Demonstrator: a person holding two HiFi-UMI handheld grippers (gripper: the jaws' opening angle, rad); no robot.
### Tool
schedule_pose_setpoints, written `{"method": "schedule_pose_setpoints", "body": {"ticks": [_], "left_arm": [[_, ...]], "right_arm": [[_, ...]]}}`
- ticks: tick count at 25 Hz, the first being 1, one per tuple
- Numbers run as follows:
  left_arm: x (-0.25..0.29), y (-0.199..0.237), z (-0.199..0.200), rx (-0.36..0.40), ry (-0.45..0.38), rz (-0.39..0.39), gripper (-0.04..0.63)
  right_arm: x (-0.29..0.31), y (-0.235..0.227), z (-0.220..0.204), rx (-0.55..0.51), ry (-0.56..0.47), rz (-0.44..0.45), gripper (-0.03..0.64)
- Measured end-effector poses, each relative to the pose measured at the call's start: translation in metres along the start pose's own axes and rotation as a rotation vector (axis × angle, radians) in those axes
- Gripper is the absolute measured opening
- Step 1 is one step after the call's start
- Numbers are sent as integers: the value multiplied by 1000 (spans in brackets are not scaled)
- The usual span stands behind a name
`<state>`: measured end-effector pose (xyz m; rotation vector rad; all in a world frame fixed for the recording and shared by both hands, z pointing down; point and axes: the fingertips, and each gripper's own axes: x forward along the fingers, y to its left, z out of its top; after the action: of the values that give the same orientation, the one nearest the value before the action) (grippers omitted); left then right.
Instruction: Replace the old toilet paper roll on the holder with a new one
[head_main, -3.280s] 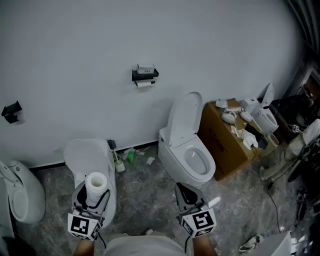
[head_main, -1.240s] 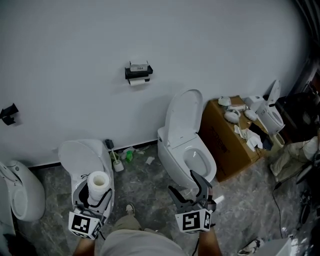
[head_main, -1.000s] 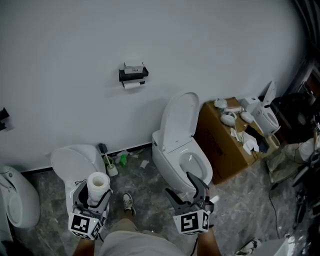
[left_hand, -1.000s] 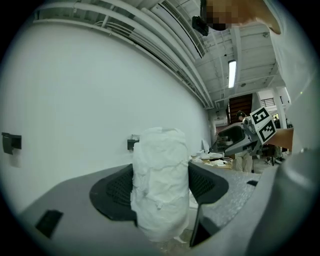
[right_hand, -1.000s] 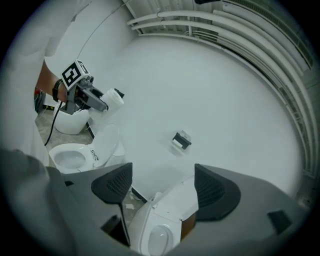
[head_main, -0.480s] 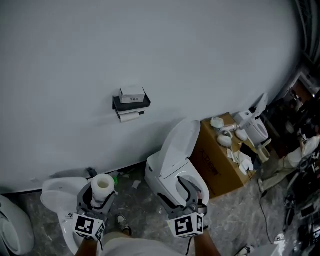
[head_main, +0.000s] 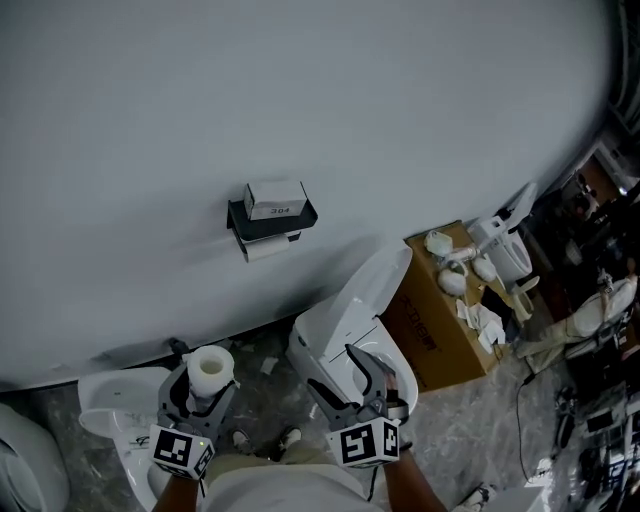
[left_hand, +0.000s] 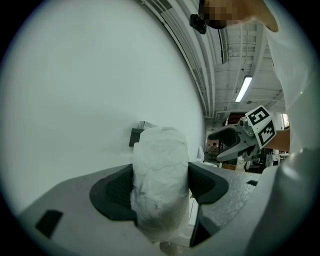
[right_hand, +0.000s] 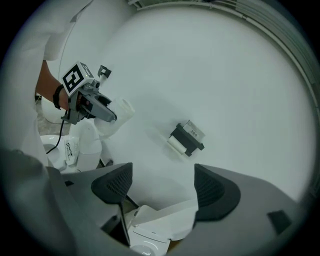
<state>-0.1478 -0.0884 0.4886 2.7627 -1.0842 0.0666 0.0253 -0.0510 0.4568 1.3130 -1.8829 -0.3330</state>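
One new paper roll (head_main: 210, 364) stands upright, clamped between the jaws of the left hand-held gripper (head_main: 206, 388), below and left of the holder (head_main: 272, 216). The right hand-held gripper (head_main: 336, 372), below the holder, is wide open and empty. The old roll (head_main: 265, 247) hangs under the holder.

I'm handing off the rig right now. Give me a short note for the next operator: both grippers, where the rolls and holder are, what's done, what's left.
Left gripper: shut on the new roll, held upright.
Right gripper: open and empty, pointing at the wall.
Holder: on the wall ahead, apart from both grippers. The old roll sits under it and a small box lies on top.
Done: the new roll is in hand.
Left: take the old roll off, probably with the free right gripper, then fit the new one.
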Motion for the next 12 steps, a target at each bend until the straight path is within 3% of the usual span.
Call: {"method": "schedule_pose_setpoints", "body": {"ticks": [4,12], "left_arm": [[15,14,5,13,7,28,311],[34,42,32,49,-8,191,311]], "right_arm": [[35,-12,7,-16,-21,26,356],[110,-38,16,-112,-124,90,356]]}}
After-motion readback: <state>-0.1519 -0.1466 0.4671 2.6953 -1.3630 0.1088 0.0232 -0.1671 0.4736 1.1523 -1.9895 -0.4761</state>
